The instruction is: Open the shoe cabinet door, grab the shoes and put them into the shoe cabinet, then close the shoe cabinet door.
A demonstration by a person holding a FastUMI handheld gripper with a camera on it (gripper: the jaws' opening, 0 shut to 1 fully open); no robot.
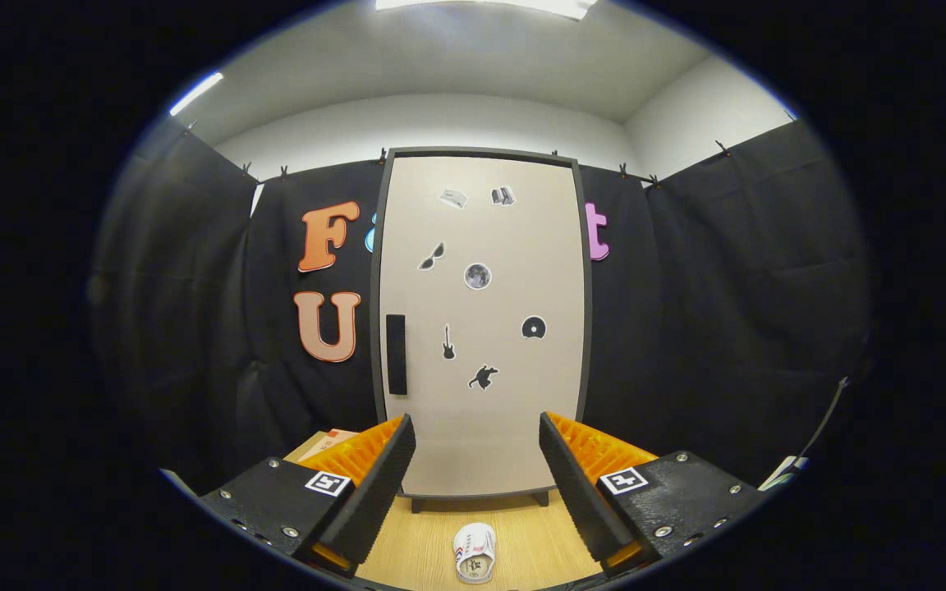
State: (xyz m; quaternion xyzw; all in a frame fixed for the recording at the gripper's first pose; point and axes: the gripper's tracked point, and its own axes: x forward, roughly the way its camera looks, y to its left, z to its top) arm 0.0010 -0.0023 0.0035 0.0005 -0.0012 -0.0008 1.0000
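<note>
Tool [477, 460] open, fingers spread wide, gripping nothing. White shoe [475, 552] between the fingers, lying on the wooden floor [424, 542]. Beyond them, shoe cabinet [479, 324] upright, door shut, dark handle [396, 354] near the door's left edge, stickers scattered across the door.

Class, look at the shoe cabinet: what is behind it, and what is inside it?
Behind the cabinet hangs the black cloth wall. Its door is closed, so the inside is hidden. The open gripper holds nothing; a shoe lies on the floor.
</note>
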